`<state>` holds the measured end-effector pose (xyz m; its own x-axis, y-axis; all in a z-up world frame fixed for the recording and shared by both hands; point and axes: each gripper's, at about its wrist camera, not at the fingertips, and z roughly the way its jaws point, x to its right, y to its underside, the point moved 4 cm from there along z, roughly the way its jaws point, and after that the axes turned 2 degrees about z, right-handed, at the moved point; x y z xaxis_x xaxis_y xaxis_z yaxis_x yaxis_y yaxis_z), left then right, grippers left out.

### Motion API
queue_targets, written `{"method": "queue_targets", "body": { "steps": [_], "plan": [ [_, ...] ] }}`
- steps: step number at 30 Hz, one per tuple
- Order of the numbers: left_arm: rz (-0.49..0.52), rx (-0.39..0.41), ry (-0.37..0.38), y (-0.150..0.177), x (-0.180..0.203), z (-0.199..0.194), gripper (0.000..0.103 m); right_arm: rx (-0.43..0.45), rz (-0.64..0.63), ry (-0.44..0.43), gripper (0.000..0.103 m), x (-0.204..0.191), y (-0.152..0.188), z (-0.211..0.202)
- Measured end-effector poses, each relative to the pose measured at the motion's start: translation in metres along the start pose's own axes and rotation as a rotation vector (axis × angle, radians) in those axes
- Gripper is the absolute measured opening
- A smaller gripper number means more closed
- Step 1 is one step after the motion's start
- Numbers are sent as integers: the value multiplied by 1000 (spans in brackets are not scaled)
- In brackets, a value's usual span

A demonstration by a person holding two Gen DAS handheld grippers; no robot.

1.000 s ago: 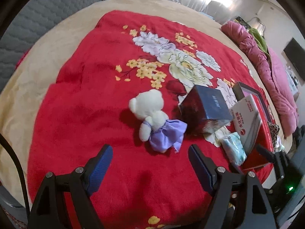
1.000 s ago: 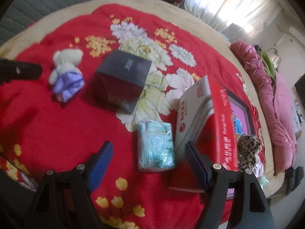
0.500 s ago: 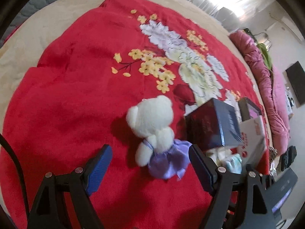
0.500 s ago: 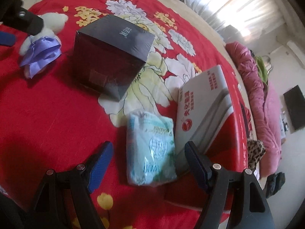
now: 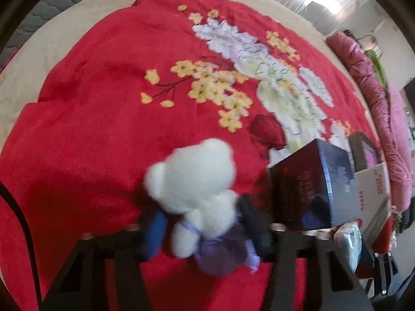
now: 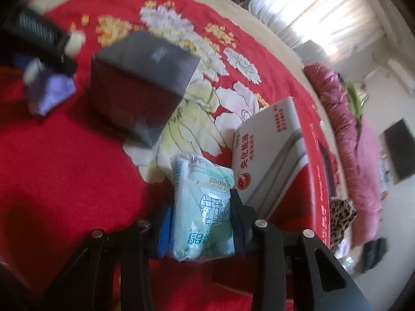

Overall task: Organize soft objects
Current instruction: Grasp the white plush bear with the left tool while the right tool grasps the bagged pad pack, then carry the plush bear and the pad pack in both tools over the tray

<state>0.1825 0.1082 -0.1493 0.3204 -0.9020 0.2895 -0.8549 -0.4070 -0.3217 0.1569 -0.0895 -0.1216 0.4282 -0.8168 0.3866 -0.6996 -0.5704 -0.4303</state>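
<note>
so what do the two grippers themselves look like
Both match: the left gripper and right gripper have black angular frames with triangular cutouts, silver round bolt heads at the joints, and blue pads inside the fingers. A thin black cable curves past the left one. No hands or sleeves show.

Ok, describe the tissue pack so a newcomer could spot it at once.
Start at the red floral blanket covering the bed. Near its front edge stands a white and red carton, with a dark cube box further back. The tissue pack lies just left of the carton, between the closing jaws of the right gripper: the only soft, pale green plastic packet among hard boxes.
</note>
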Motion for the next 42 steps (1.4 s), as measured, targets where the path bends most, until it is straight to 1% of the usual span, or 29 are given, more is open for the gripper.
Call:
{"method": "queue_targets", "body": {
  "steps": [1,3,5,6,7,9,11,14,18,23,25,27,29,35,39,42],
  "plan": [
    [-5,15,17,0,0,-3,45,16,37,-55,40,4,-2,-7],
    [-19,40,73,1,-1,-13,44,43,113,-121,40,12,-3,-19],
    [-24,53,103,3,0,-24,44,77,183,-180,40,21,-6,-34],
    [-20,69,94,5,1,-32,44,90,202,-196,40,23,-8,-39],
    [-2,98,65,6,2,-45,44,105,222,-205,40,28,-10,-45],
    [27,139,58,8,9,-65,44,135,250,-215,40,32,-14,-60],
    [55,163,67,8,18,-80,44,159,273,-211,40,39,-14,-74],
    [123,206,71,11,40,-109,44,195,313,-211,40,57,-15,-95],
    [183,220,112,16,71,-133,44,235,364,-198,40,85,-10,-118],
    [287,231,159,27,128,-153,44,275,463,-176,40,131,5,-141],
    [345,236,173,34,158,-160,44,288,521,-163,40,156,16,-149],
    [387,244,173,41,177,-166,44,297,570,-156,40,176,27,-154],
    [444,245,192,48,205,-172,44,310,622,-136,40,201,40,-160],
    [554,249,211,62,269,-179,44,336,772,-95,40,270,83,-176],
    [618,238,220,72,305,-174,44,346,857,-102,40,301,111,-178],
    [655,217,224,80,328,-165,44,346,895,-101,40,314,126,-173]
  ]
}}
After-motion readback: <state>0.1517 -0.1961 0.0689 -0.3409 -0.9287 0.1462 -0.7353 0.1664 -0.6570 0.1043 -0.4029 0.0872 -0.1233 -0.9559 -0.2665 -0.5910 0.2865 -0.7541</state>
